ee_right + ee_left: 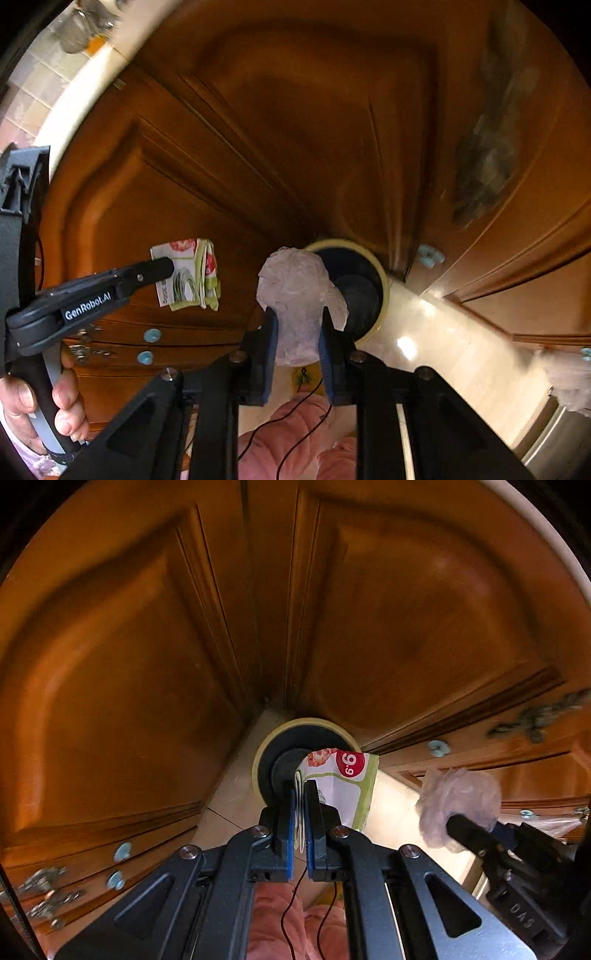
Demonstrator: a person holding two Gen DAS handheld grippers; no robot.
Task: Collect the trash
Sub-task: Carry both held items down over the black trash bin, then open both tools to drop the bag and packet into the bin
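My left gripper [301, 788] is shut on a folded printed paper leaflet [345, 779], white with green edges and a red price circle. It points steeply down, over a round bin [264, 753] with a pale yellow rim and a dark inside that stands on the floor. My right gripper [297, 314] is shut on a crumpled ball of thin whitish plastic [299, 291], held just above the same bin [373, 258]. In the right wrist view the left gripper [168, 267] with the leaflet [192, 275] hangs at the left. In the left wrist view the plastic ball [458, 805] shows at the right.
Wooden cabinet doors [129, 646] with metal handles [48, 882] rise on both sides of a corner behind the bin. The floor [454, 343] is pale shiny tile. Pink slippers [295, 439] show below the grippers. A hand [44, 402] grips the left tool. A counter edge [81, 92] runs at top left.
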